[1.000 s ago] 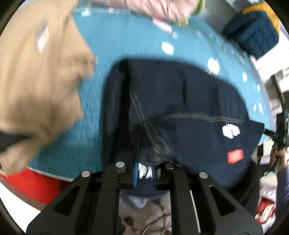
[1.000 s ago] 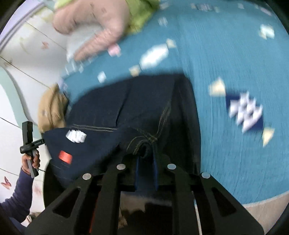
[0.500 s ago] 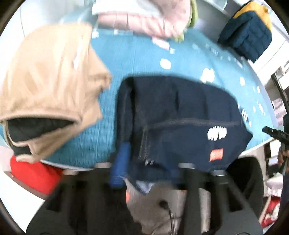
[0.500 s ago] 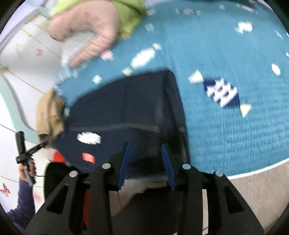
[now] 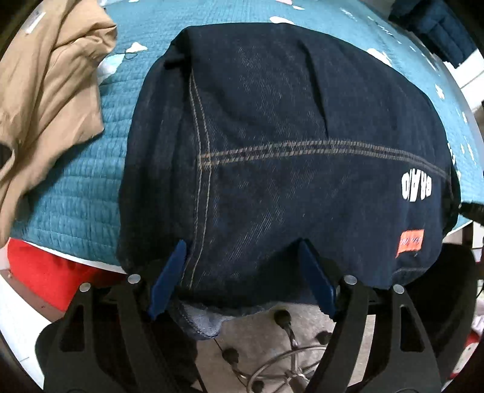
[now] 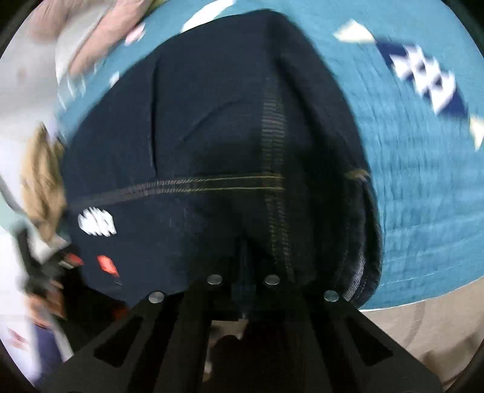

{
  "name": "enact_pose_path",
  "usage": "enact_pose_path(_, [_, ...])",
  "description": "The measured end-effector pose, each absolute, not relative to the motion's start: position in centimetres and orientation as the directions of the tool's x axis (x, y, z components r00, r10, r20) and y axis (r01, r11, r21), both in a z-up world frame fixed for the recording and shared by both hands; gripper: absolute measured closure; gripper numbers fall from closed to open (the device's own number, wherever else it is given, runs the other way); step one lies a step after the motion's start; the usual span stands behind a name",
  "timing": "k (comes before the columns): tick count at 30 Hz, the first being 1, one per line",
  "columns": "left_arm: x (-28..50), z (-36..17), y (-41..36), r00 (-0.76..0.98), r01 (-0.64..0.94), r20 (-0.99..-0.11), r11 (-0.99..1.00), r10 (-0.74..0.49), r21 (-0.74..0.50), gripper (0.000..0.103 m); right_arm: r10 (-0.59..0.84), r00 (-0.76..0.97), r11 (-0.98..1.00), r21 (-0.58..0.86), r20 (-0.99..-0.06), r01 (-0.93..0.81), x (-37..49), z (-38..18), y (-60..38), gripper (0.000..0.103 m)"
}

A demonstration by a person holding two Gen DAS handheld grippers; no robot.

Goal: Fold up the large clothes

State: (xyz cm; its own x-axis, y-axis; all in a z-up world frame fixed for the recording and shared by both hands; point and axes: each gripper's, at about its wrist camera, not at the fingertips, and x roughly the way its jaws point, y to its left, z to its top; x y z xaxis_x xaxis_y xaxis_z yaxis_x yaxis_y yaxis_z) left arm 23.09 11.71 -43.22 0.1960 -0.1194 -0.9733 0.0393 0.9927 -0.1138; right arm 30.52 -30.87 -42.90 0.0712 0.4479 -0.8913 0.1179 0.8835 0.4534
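Note:
A dark navy denim garment point(image 5: 287, 157) with tan stitching, a white logo and an orange tag lies folded on the teal quilted bed cover point(image 5: 75, 187), its near edge hanging over the bed's front edge. My left gripper point(image 5: 242, 281) is open, its blue pads either side of the near hem. In the right wrist view the garment point(image 6: 211, 145) fills the middle. My right gripper point(image 6: 243, 272) is shut on the garment's near edge; the view is blurred.
A tan jacket point(image 5: 45, 90) lies on the bed to the left. A pink garment point(image 6: 99, 39) lies at the far side. A dark blue padded item point(image 5: 438, 24) sits at the far right. Something red point(image 5: 48, 272) is below the bed's edge.
My left gripper has opened and let go of the denim hem. My right gripper opened half a second ago and is shut on the edge again. Both have moved closer to the garment.

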Motion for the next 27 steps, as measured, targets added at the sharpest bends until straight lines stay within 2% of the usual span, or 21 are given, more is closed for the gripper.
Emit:
enact_pose_path(4, [23.1, -42.4, 13.3, 0.233, 0.003, -0.954, 0.981, -0.189, -0.194, 0.026, 0.351, 0.077, 0.935, 0.353, -0.933, 0.016, 31.1, -40.3, -28.3, 0.1])
enact_pose_path(6, [23.2, -41.5, 14.5, 0.272, -0.035, -0.937, 0.97, -0.221, -0.239, 0.025, 0.408, 0.144, 0.913, 0.407, -0.902, -0.034, 31.9, -37.8, -26.5, 0.1])
enact_pose_path(8, [23.3, -40.8, 16.0, 0.311, -0.081, -0.92, 0.958, -0.239, -0.277, 0.016, 0.439, 0.203, 0.898, 0.434, -0.875, -0.068, 33.0, -36.0, -24.8, 0.1])
enact_pose_path(12, [23.5, -40.8, 18.3, 0.327, -0.173, -0.913, 0.935, -0.242, -0.31, 0.015, 0.474, 0.268, 0.88, 0.46, -0.839, -0.119, 36.8, -34.3, -19.3, 0.097])
enact_pose_path(17, [22.8, -40.7, 19.5, 0.344, -0.212, -0.919, 0.938, -0.192, -0.275, 0.015, 0.581, 0.194, 0.814, 0.571, -0.791, -0.108, 40.6, -36.8, -13.2, 0.097])
enact_pose_path(20, [22.8, -41.7, 19.6, 0.324, -0.238, -0.928, 0.934, -0.183, -0.267, 0.015, 0.497, 0.152, 0.867, 0.481, -0.854, -0.132, 42.1, -39.5, -10.0, 0.097])
enact_pose_path(21, [22.8, -42.2, 19.9, 0.316, -0.257, -0.929, 0.926, -0.19, -0.277, 0.015, 0.463, 0.121, 0.886, 0.453, -0.878, -0.101, 42.6, -41.3, -9.5, 0.103])
enact_pose_path(23, [22.6, -42.9, 21.3, 0.305, -0.298, -0.928, 0.904, -0.213, -0.306, 0.015, 0.465, 0.118, 0.885, 0.458, -0.877, -0.081, 42.9, -42.9, -9.3, 0.103])
enact_pose_path(27, [22.9, -43.5, 21.8, 0.299, -0.322, -0.925, 0.887, -0.235, -0.33, 0.015, 0.453, 0.119, 0.891, 0.442, -0.884, -0.105, 42.0, -42.0, -9.3, 0.103])
